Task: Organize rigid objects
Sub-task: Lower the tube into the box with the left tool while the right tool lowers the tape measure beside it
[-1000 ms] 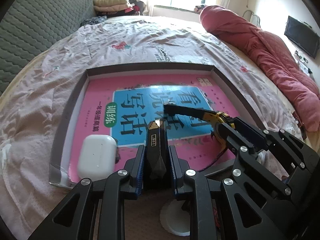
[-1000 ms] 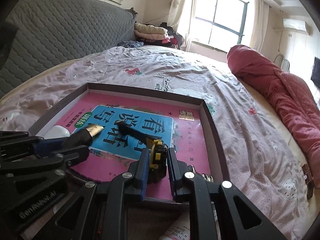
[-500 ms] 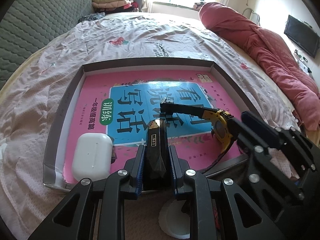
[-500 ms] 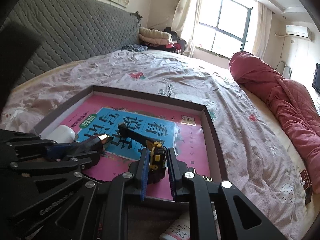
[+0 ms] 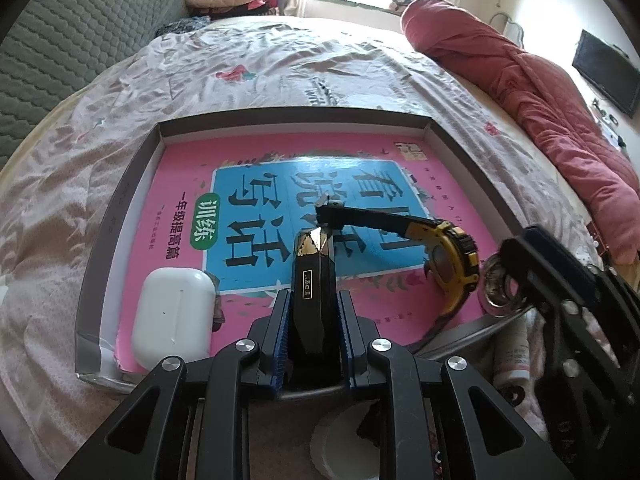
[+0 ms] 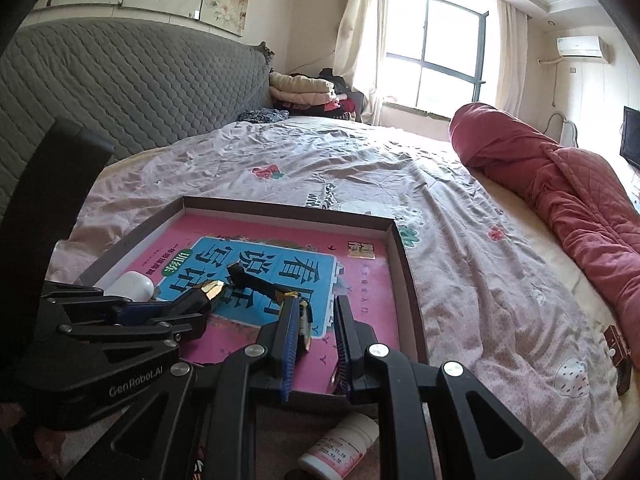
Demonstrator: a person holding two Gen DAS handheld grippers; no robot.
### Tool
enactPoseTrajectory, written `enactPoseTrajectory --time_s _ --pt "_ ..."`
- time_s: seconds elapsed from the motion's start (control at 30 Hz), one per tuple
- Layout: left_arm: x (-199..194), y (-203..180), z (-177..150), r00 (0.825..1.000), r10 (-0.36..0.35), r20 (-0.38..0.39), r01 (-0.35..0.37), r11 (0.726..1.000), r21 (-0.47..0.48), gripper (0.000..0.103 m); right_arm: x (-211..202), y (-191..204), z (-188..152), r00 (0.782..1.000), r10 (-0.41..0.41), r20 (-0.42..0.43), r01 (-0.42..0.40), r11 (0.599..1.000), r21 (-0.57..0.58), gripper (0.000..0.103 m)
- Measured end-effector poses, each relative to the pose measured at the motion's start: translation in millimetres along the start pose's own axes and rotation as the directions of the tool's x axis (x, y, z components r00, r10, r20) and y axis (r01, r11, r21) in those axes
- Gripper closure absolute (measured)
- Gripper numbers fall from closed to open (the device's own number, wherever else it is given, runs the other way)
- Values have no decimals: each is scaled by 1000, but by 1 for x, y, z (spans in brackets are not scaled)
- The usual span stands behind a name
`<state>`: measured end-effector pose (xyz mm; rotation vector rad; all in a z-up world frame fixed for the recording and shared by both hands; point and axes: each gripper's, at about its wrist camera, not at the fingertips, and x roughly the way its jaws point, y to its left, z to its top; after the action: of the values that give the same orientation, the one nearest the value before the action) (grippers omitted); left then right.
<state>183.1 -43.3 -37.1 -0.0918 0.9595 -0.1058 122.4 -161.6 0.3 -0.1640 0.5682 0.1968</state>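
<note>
Sunlit bed (image 6: pixel 460 240) under a pale floral sheet carries the shallow cardboard tray (image 5: pixel 120 216), and a pink and blue workbook (image 5: pixel 256 160) covers the tray floor. Left gripper (image 5: pixel 312 320) pinches the black lighter (image 5: pixel 311 280) between its blue pads, gold tip pointing out over the blue panel, exactly as a second ago. Big change on the other side: the right gripper (image 6: pixel 316 320), which was clamped on the yellow tape measure (image 5: pixel 452 256) a second ago and half a second ago, now has its jaws spread, and the tape measure lies on the workbook with its black blade run out toward the tray's middle. In the right wrist view the yellow case (image 6: pixel 300 312) sits just beside the left finger rather than between the two. From the left wrist view that right gripper has swung off to the tray's right edge, near a bunch of metal rings (image 5: pixel 500 284). White earbud case (image 5: pixel 174 316) rests in the near left corner of the tray, unmoved. A small white pill bottle (image 6: pixel 340 448) lies on the bed below the tray's near edge.
</note>
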Motion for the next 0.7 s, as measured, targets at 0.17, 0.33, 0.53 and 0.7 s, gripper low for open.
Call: enactPoseTrajectory --time_s 0.17,0.33,0.53,0.7 --pt "2 2 1 1000 0 -1 0 1000 -3 81 -1 -7 0 1000 6 4 -6 1000 28 85" --pt "3 1 2 1000 3 -2 -3 1000 -2 81 -2 -10 0 1000 0 10 0 999 41 85" --pt "5 0 5 1000 19 -7 -19 1000 10 81 -3 -11 -2 1000 -8 12 7 999 44 85" --pt "6 -2 5 999 34 -6 -34 999 26 80 -1 -13 -3 1000 -10 5 10 999 48 85"
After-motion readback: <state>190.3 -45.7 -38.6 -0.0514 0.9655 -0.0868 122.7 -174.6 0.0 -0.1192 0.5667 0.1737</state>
